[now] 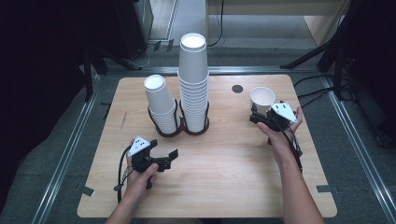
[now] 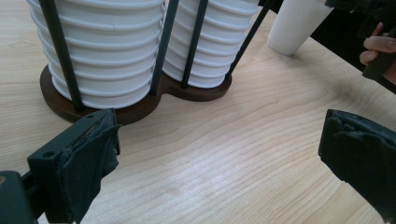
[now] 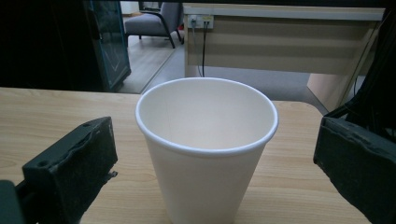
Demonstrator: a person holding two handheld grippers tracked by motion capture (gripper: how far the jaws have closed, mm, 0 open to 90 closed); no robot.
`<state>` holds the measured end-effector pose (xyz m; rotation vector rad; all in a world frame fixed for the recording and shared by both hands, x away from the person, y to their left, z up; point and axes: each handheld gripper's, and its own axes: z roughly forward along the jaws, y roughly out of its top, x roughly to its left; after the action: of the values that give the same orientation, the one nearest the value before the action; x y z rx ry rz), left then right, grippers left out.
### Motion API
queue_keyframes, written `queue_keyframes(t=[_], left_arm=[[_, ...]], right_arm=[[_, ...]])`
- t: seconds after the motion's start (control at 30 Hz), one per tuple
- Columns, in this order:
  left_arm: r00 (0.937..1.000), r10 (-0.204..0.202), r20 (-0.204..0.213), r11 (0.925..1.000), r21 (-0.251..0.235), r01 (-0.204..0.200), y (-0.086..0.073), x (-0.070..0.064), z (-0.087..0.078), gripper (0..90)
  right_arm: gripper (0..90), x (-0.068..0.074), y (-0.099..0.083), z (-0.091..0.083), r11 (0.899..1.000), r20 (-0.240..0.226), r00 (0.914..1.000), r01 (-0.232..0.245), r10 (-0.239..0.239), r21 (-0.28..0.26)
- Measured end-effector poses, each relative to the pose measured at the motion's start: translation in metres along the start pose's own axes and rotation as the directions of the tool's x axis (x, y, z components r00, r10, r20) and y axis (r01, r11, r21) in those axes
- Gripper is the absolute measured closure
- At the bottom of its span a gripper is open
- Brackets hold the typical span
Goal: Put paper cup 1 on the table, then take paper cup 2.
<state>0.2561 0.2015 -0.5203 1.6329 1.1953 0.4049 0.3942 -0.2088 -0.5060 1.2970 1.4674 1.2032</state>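
White paper cup (image 1: 262, 98) stands upright, mouth up, at 2 o'clock on the worktop (image 1: 224, 186). Right gripper (image 1: 258, 115) sits just at its 6 o'clock side; in the right gripper view the cup (image 3: 205, 154) is between the wide-open jaws, neither pad touching it, nothing gripped. Left gripper (image 1: 172, 156) at 7 o'clock, jaws also spread wide and empty, pointing towards the dark wooden holder (image 1: 180, 130). Holder carries two stacks: short cup stack (image 1: 160, 103) at 11 o'clock, tall cup stack (image 1: 193, 79) touching its right, at 12 o'clock.
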Motion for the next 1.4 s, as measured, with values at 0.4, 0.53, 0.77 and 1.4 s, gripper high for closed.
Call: queue_keyframes(t=[0.4, 0.53, 0.77, 1.4], left_arm=[[0.9999, 0.011, 0.005, 0.9999, 0.012, -0.011, -0.001, -0.003, 0.002, 0.0], [0.9999, 0.012, 0.006, 0.9999, 0.011, -0.012, -0.001, -0.005, 0.002, 0.0], [0.9998, 0.02, 0.008, 0.9998, 0.007, -0.021, 0.002, -0.01, 0.003, 0.0], [0.9993, 0.036, 0.009, 0.9989, -0.029, -0.036, 0.022, -0.029, 0.013, 0.0]], right_arm=[[0.0, 0.006, 0.012, -0.024, 1.0, -0.027, 0.9995, -0.015, 0.015, -0.026], [0.0, 0.008, 0.015, -0.032, 0.999, -0.046, 0.9988, -0.018, 0.016, -0.04], [0.0, 0.014, 0.027, -0.046, 0.997, -0.082, 0.9963, -0.03, 0.024, -0.068], [0.0, 0.039, 0.073, -0.072, 0.985, -0.198, 0.9799, -0.059, 0.026, -0.162]])
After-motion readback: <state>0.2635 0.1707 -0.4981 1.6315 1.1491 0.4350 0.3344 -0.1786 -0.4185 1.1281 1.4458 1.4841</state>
